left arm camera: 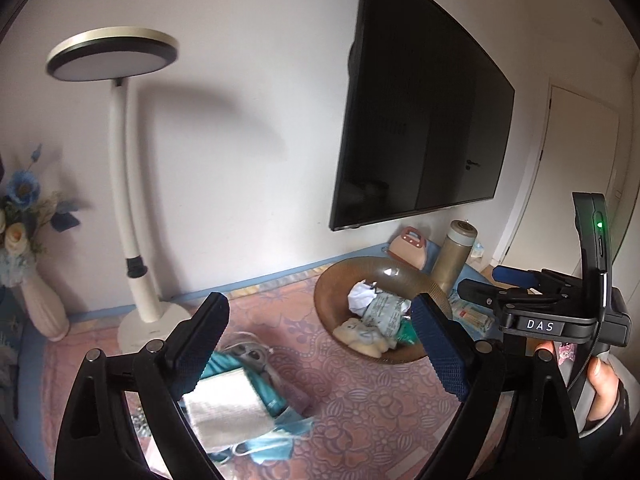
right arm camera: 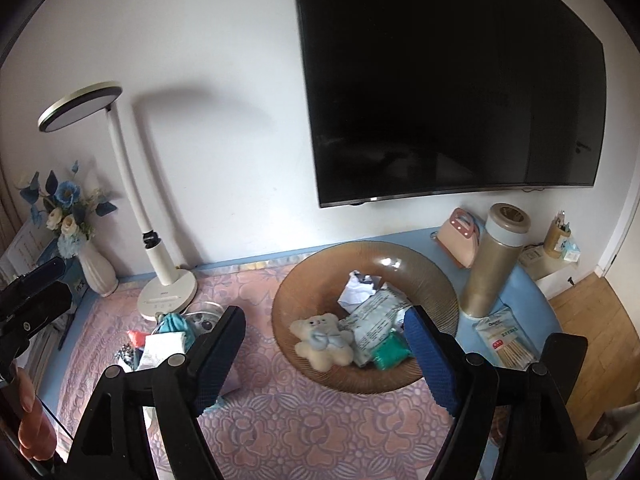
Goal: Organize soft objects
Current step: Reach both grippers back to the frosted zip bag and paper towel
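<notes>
Left wrist view: the left gripper (left arm camera: 320, 344) hangs over a pink patterned cloth (left arm camera: 360, 412) with its jaws spread wide and nothing between them. At 7 o'clock of the frame a pile of soft things (left arm camera: 240, 408) lies on the cloth, a folded white cloth on top, blue face masks under it, teal fabric behind; the near finger hides its left edge. At 2 o'clock from the pile sits a brown bowl (left arm camera: 348, 280), its right rim cut off by the other finger, holding a pale plush toy (left arm camera: 362, 336), crumpled paper and packets too small to read. At 3 o'clock the right gripper (left arm camera: 520, 292) shows only partly, beside a hand (left arm camera: 600, 384).

Right wrist view: the right gripper (right arm camera: 324, 356) is likewise released and empty. The bear (right arm camera: 322, 340) lies in the bowl (right arm camera: 320, 268) at centre, touching a printed packet. The pile (right arm camera: 160, 344) at 9 o'clock is half hidden by the finger. A lamp (right arm camera: 160, 276) stands behind it.
</notes>
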A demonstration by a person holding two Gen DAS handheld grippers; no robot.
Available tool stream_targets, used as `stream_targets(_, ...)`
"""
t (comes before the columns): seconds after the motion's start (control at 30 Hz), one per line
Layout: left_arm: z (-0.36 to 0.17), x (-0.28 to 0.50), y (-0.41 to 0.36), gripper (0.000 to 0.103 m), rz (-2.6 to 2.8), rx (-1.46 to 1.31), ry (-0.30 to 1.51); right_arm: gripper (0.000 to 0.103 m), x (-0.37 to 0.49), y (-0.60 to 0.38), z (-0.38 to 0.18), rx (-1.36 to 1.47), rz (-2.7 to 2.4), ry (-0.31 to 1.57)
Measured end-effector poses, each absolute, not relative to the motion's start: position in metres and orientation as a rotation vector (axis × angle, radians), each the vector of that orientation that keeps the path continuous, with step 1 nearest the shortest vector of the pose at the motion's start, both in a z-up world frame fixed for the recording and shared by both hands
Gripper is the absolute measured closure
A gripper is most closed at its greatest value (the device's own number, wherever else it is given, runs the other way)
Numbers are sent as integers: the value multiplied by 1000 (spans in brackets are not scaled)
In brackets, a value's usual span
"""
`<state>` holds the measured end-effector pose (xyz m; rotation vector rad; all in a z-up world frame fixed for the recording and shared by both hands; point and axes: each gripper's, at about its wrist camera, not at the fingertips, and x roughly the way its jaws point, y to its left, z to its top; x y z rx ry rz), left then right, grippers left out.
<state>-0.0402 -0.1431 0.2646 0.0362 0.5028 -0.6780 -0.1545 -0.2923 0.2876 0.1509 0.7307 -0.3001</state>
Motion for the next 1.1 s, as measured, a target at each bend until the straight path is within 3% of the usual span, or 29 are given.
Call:
stream_targets(0.2, 254, -58, -71, 11, -569, -4, 515, 23, -154, -239, 267, 112, -229, 770)
stream_targets(0.27, 244, -62, -48, 6, -519, -22, 524, 23, -153, -225, 255, 99, -209, 789)
stream_targets(0.3, 237, -63, -37, 1, -499, -36, 532, 23, -152, -218, 248, 94, -203, 804)
stream_targets(0.63, 133, -56, 56, 1, -365, -219, 751, 23, -138, -174, 177, 100, -133, 970)
stream_targets(1.1, 54, -63, -7, 1, -371, 32, 902, 23, -83, -96, 118, -206, 57, 1063)
